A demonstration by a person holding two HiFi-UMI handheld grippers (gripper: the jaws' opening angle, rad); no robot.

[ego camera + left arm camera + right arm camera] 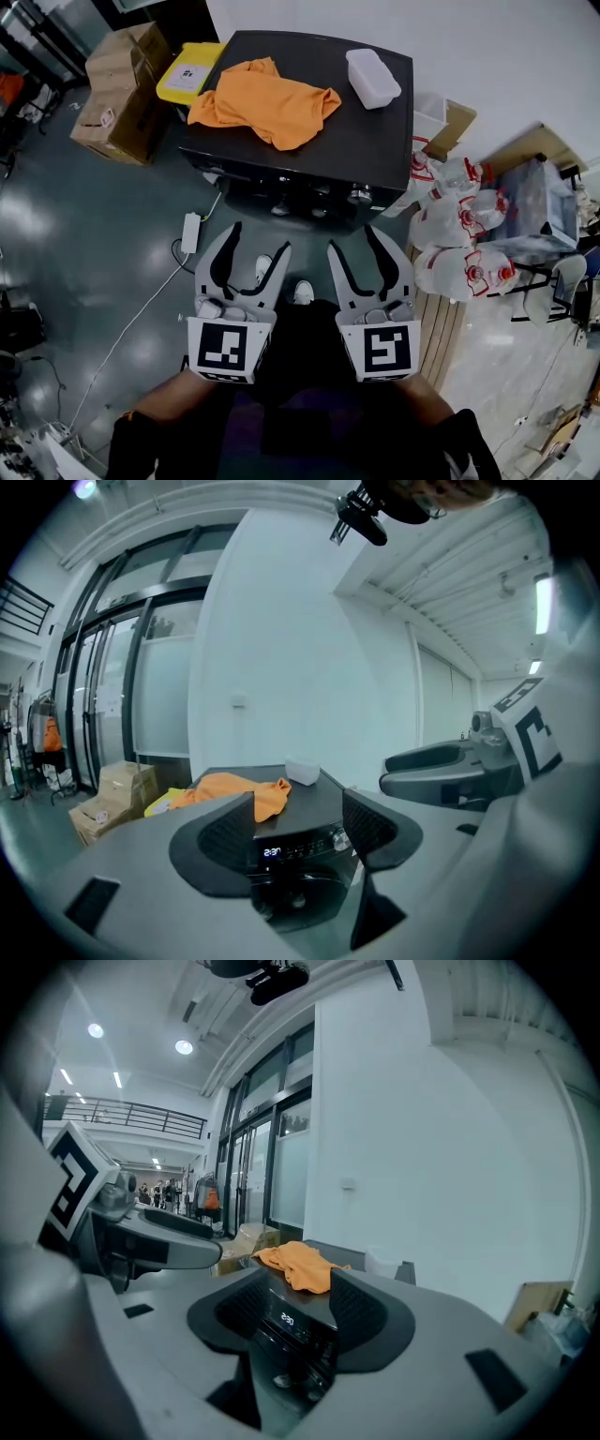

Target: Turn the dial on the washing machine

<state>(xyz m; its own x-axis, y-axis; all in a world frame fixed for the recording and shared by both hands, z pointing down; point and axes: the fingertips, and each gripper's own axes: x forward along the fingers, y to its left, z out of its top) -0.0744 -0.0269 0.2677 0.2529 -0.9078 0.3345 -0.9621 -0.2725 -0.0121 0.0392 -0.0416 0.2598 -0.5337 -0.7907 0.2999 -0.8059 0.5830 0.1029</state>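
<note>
A black washing machine [375, 141] stands on the floor by the wall, cardboard boxes [122, 94] to its left. An orange cloth [267, 101] lies crumpled on its top, with a clear plastic box [372, 78] near the back right corner. The left gripper [260, 237] and right gripper [352, 237] hang side by side short of the machine's front, both with jaws apart and nothing between them. The dial [360, 196] sits at the right end of the front panel, untouched.

orange cloth [264, 101] | clear tub [373, 78] | yellow bin [190, 71] | cardboard boxes [117, 117] | white bags [452, 223]
</note>
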